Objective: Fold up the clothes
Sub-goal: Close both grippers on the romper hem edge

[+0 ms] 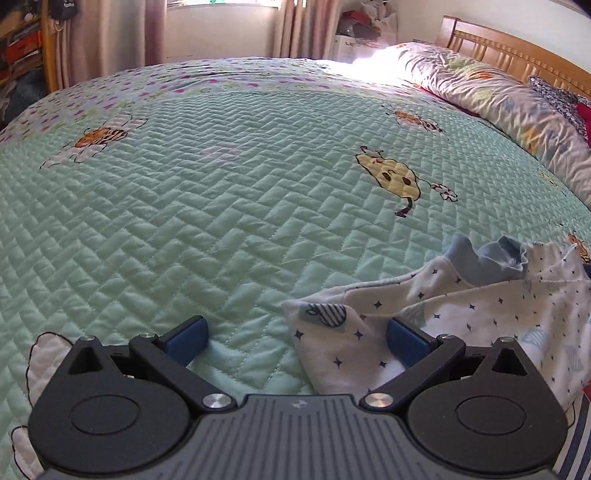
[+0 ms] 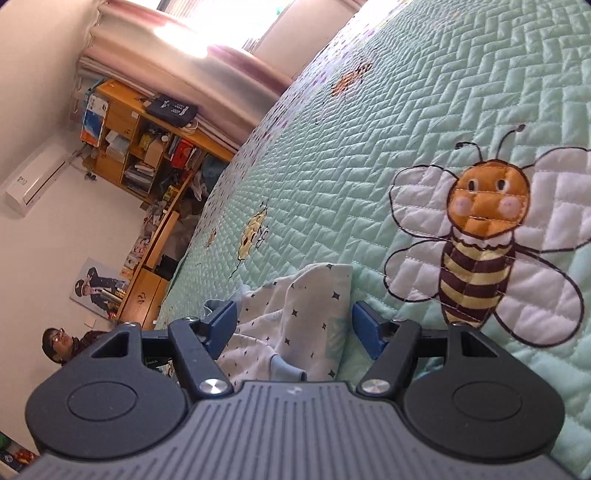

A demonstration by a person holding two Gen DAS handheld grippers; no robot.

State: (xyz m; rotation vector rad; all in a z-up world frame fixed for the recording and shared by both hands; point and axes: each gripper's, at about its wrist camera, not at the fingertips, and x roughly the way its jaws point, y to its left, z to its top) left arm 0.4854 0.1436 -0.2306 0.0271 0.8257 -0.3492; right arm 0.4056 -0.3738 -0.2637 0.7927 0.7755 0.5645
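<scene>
A small white garment (image 1: pixel 461 306) with dark stars and a pale blue cuff lies crumpled on the green quilted bedspread (image 1: pixel 221 192), at the lower right of the left wrist view. My left gripper (image 1: pixel 297 338) is open just above the quilt; the garment's corner lies between its blue pads (image 1: pixel 406 341), untouched by the left pad. In the right wrist view the same garment (image 2: pixel 295 317) sits bunched between the wide-apart fingers of my right gripper (image 2: pixel 293 326), whose blue pads (image 2: pixel 221 325) do not press on it.
Pillows (image 1: pixel 491 99) and a wooden headboard (image 1: pixel 517 51) lie at the far right of the bed. A cluttered wooden shelf (image 2: pixel 147 155) stands beyond the bed's edge. A person (image 2: pixel 59 345) sits low by the wall. Curtains (image 1: pixel 118 33) hang behind the bed.
</scene>
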